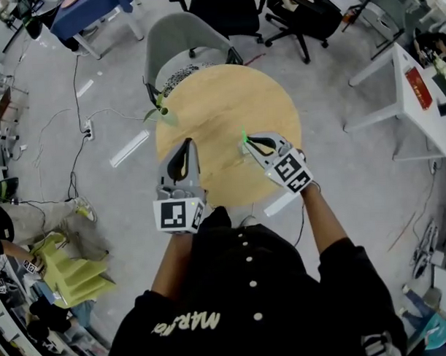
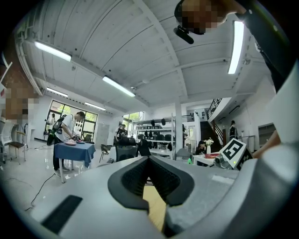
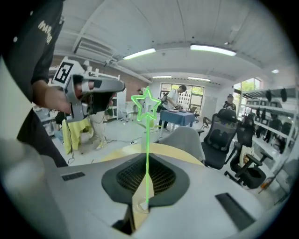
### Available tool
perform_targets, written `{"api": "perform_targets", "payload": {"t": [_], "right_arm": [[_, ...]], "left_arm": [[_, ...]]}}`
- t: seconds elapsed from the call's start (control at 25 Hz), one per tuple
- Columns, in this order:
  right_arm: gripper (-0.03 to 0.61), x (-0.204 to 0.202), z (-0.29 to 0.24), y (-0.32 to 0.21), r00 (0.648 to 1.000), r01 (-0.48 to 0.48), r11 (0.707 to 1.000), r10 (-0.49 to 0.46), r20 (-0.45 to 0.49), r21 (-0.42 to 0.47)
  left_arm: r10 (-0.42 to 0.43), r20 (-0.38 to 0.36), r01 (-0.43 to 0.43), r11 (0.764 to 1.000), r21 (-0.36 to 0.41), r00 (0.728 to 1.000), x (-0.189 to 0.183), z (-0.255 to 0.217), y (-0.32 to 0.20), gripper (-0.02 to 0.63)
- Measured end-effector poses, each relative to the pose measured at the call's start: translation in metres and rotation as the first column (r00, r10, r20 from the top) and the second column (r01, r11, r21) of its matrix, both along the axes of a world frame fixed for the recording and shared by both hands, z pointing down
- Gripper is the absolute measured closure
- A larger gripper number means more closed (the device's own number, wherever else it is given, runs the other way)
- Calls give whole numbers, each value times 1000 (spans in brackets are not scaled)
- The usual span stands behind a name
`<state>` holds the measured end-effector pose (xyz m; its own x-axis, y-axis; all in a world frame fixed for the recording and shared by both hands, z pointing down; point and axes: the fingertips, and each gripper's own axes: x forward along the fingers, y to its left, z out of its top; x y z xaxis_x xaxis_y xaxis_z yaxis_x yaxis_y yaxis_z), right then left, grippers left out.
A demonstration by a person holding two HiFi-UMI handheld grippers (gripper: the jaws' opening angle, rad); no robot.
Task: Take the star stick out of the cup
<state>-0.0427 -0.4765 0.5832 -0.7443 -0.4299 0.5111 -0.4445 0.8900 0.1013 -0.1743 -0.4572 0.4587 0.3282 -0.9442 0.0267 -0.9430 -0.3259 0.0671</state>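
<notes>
Worked over a round wooden desk (image 1: 227, 100), with a grey chair (image 1: 180, 38) pushed up at its far side. Held the left gripper (image 1: 186, 143) above the desk's near-left part, its 2 jaws brought together with nothing between them. Had the right gripper (image 1: 246, 141) over the near-right part, jaws clamped on the thin green star stick (image 3: 146, 140). Gripped the stick low on its shaft. Carried its long axis upright between the 2 pads, star end pointing up above the jaw tips, plain end pointing down into the gap behind them.
</notes>
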Motion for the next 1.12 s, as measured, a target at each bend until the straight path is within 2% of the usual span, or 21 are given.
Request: {"api": "perform_targets", "payload": {"t": [0.08,0.2,0.44,0.72,0.88,1.12], "right_arm": [[560,14,-18,-1,994,-86,996,87,70,-14],[560,30,-44,-1,966,-205,978,208,151,-33],[560,53,-103,0,893,-342,939,332,304,-19],[560,71,-165,5,829,-414,909,354,434,49],[560,80,-197,8,824,-422,900,331,460,107],[560,122,-233,10,773,-497,858,373,513,126]], "left_arm": [[7,6,-7,1000,6,1000,5,-5,1,617],[-1,-4,1,1000,13,1000,6,-12,1,617],[1,-2,-1,1000,28,1000,11,-29,3,617],[-11,-15,12,999,46,1000,9,-51,7,617],[-24,-75,26,999,34,997,2,-62,6,617],[-47,-53,50,997,58,998,-3,-87,8,617]]}}
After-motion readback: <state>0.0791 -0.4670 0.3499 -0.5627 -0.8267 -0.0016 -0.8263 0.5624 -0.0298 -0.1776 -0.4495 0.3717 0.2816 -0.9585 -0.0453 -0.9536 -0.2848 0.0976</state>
